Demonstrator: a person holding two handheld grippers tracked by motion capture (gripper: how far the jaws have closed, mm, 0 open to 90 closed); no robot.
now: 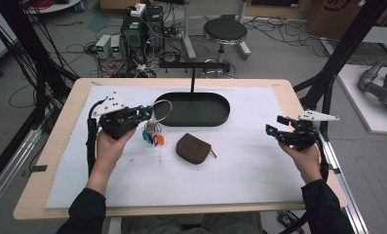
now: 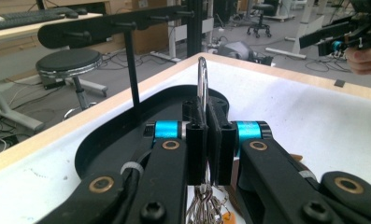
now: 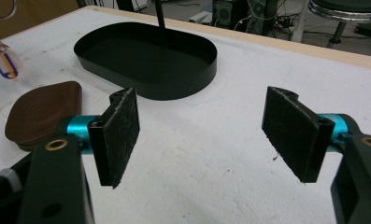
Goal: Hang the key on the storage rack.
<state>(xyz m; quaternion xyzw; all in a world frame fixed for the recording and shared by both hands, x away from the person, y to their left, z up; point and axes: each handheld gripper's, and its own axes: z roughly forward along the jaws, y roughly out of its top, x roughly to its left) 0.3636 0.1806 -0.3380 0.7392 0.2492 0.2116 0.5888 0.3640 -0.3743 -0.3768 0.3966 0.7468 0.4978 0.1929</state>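
The bench (image 1: pixel 259 161) carries a black tray (image 1: pixel 193 109) with a hanger post. The left hand-held gripper (image 1: pixel 143 113) is just left of the tray, clamped on the key ring (image 1: pixel 163 110), which reaches over the tray's left rim; the keys (image 1: pixel 152 135) hang below. A brown pouch (image 1: pixel 193 148) lies in front of the tray. The right hand-held gripper (image 1: pixel 271 130), well right of the tray, has its jaws apart and holds nothing.

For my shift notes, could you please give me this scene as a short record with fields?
left gripper: shut on the key ring, keys with coloured tags hanging below, lifted off the table
right gripper: open, nothing between the pads, above the white mat
black tray: oval, with an upright post and hook bar
brown pouch: flat on the mat, near the tray
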